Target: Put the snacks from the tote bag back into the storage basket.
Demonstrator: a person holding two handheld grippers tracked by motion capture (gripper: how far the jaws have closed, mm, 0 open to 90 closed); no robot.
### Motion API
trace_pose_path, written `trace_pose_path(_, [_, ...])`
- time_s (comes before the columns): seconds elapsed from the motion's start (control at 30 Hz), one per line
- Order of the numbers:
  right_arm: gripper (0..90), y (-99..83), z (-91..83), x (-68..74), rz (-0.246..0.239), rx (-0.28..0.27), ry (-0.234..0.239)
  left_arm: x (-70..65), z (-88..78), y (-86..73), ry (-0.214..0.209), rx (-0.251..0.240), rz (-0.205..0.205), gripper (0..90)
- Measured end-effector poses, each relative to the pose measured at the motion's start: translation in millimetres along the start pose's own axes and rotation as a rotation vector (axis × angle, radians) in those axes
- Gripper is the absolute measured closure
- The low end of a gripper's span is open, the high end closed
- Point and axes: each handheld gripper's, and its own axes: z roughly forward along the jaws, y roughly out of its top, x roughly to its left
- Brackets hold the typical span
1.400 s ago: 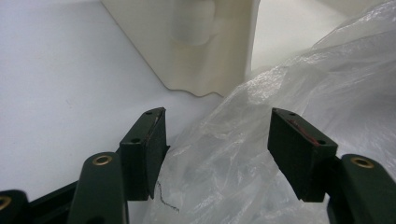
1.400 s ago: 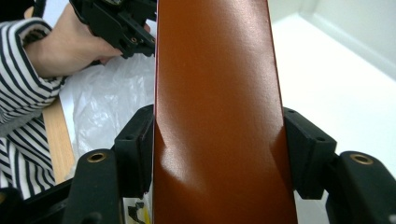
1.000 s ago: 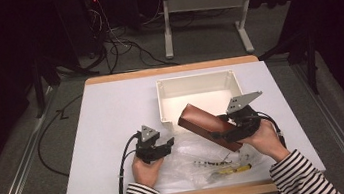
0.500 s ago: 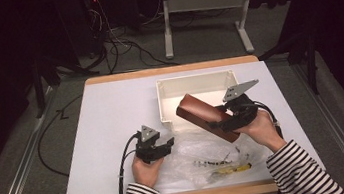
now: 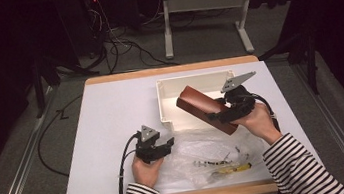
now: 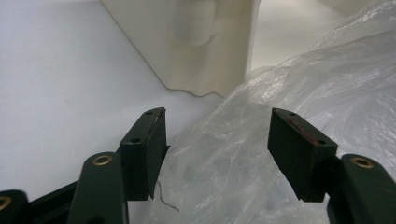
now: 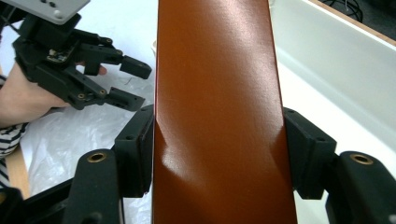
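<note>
Right gripper view shows both pads pressed flat on the brown box's (image 7: 219, 116) sides — high view hides that contact. Right gripper (image 5: 222, 113) clamps the box, holding it tilted over the white bin's (image 5: 168, 85) near edge. Box: long, glossy, reddish-brown. Left gripper (image 6: 217, 140) sits open — plastic bag (image 6: 299, 84) between its pads, not pinched.

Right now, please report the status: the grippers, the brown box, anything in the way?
Right gripper shut on brown box, tilted over white bin. Left gripper open at plastic bag, holding nothing. Path into bin looks free.
</note>
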Motion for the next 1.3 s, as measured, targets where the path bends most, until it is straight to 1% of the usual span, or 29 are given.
trace_pose_path(0.43, [37.0, 7.8, 11.7, -10.9, 0.008, 0.018, -0.031, -0.1, 0.1, 0.0, -0.002, -0.002, -0.004, 37.9])
trace_pose_path(0.5, [37.0, 9.0, 13.4, -13.4, 0.011, 0.021, -0.038, -0.1, 0.1, 0.0, -0.003, -0.002, -0.004, 37.9])
trace_pose_path(0.53, [37.0, 9.4, 14.2, -14.4, 0.022, 0.023, -0.039, -0.1, 0.0, 0.0, -0.003, -0.003, -0.004, 37.9])
trace_pose_path(0.73, [37.0, 10.5, 21.6, -20.8, 0.03, 0.038, -0.052, -0.1, 0.1, -0.1, -0.004, -0.003, -0.004, 37.9])
trace_pose_path(0.9, [37.0, 12.4, 26.9, -24.1, 0.031, 0.051, -0.074, -0.1, 0.1, -0.1, -0.004, -0.003, -0.005, 37.9])
trace_pose_path(0.97, [37.0, 14.0, 29.2, -25.7, 0.025, 0.053, -0.077, -0.1, 0.1, -0.1, -0.004, -0.004, -0.004, 37.9])
trace_pose_path(1.0, [37.0, 15.1, 30.2, -25.6, 0.032, 0.056, -0.08, -0.1, 0.1, -0.1, -0.004, -0.004, -0.004, 37.9])
trace_pose_path(1.1, [37.0, 18.0, 33.9, -27.7, 0.028, 0.061, -0.087, -0.1, 0.0, -0.1, -0.005, -0.004, -0.004, 37.9])
trace_pose_path(1.3, [37.0, 21.4, 43.0, -30.5, 0.037, 0.072, -0.093, 0.0, 0.1, -0.1, -0.006, -0.005, -0.005, 37.9])
